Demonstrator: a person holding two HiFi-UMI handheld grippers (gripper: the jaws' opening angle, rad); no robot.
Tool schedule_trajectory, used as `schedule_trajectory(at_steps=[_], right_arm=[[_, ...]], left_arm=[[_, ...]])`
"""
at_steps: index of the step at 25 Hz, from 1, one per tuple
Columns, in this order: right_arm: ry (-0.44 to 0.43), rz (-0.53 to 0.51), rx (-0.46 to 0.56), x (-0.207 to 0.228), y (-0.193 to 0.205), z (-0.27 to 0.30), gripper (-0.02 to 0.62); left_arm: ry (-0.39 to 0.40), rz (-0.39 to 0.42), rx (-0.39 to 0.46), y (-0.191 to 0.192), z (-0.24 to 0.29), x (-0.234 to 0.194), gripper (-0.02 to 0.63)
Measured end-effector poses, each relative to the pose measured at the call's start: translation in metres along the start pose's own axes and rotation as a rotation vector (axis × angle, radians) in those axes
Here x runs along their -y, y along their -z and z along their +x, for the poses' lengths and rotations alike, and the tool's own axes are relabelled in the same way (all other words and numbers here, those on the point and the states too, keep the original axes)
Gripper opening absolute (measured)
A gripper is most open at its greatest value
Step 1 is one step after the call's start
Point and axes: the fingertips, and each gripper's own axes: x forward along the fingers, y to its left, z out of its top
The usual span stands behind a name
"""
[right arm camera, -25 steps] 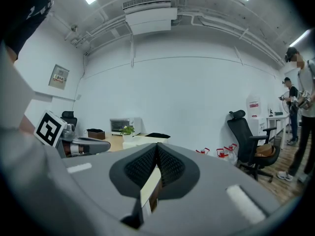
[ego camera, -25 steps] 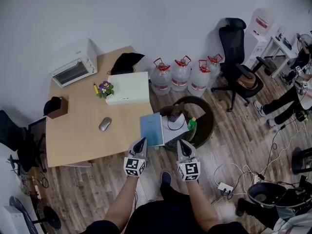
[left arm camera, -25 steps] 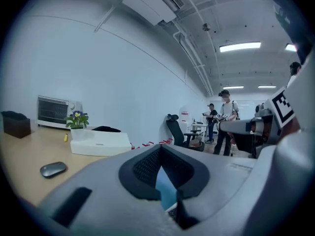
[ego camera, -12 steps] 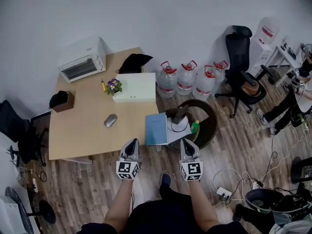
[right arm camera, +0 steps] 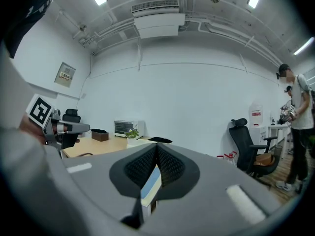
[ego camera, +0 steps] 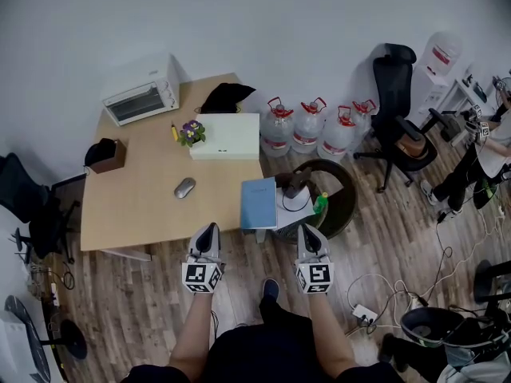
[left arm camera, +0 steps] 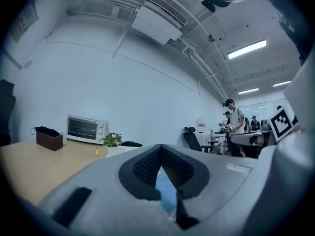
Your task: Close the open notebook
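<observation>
Before the notebook (ego camera: 257, 203) — fingers (left arm camera: 145, 169) together, both empty.

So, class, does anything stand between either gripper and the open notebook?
Nothing visible does. The left gripper and right gripper, jaws together, hang short of the notebook at the table edge, with only open air between.

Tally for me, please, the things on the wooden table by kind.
Boxes: 2, a white box and a brown box
Toaster oven: 1
Flower pot: 1
Mouse: 1
Notebook: 1
Black fabric item: 1
Small yellow item: 1
Total: 8
</observation>
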Motion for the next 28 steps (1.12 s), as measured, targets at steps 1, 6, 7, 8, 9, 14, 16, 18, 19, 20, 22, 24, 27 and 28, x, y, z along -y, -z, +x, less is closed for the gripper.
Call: schedule_trajectory(at_steps=[1,6,7,8,9,14,16,18,19,20,22,24,27,28], right_arm=[[0.001,0.001,0.000,-0.001,0.000,-0.002,0.006],[-0.002,0.001,0.004,-0.004,0.000,-0.009,0.006],[-0.005,-0.001,0.006,-0.005,-0.001,-0.008,0.006],[-0.010,-0.003,0.008,-0.006,-0.002,-0.007,0.006],[-0.016,-0.004,0.010,-0.008,-0.003,-0.006,0.006],[-0.027,-0.003,0.010,-0.015,-0.004,-0.006,0.006],[-0.027,-0.029,-0.010,-0.016,-0.001,-0.005,0.005],[-0.038,-0.037,-0.022,-0.018,0.001,-0.005,0.005],[-0.044,-0.034,-0.024,-0.018,0.001,-0.005,0.005],[-0.045,-0.033,-0.025,-0.018,0.001,-0.005,0.005],[-0.046,-0.034,-0.023,-0.019,0.000,-0.005,0.005],[-0.051,-0.040,-0.020,-0.022,-0.002,-0.005,0.005],[-0.058,-0.048,-0.017,-0.025,-0.004,-0.005,0.005],[-0.061,-0.050,-0.016,-0.026,-0.005,-0.005,0.005]], left_arm=[[-0.005,-0.002,0.001,0.000,-0.003,-0.001,-0.012],[-0.015,-0.002,0.001,0.001,-0.014,0.000,-0.012],[-0.015,0.000,0.006,-0.001,-0.014,0.001,-0.012],[-0.016,0.001,0.012,-0.002,-0.014,0.001,-0.012],[-0.018,0.002,0.016,-0.004,-0.014,0.001,-0.012],[-0.025,0.020,0.013,-0.006,-0.016,0.000,-0.012],[-0.020,0.024,0.015,-0.007,-0.017,0.001,-0.012],[-0.018,0.024,0.014,-0.007,-0.017,0.001,-0.011],[-0.018,0.024,0.013,-0.006,-0.018,0.000,-0.012],[-0.020,0.023,0.011,-0.006,-0.018,-0.001,-0.012],[-0.023,0.023,0.010,-0.007,-0.020,-0.003,-0.012],[-0.024,0.022,0.014,-0.008,-0.020,-0.004,-0.012],[-0.018,0.023,0.021,-0.011,-0.020,-0.003,-0.012],[-0.017,0.024,0.022,-0.012,-0.021,-0.002,-0.012]])
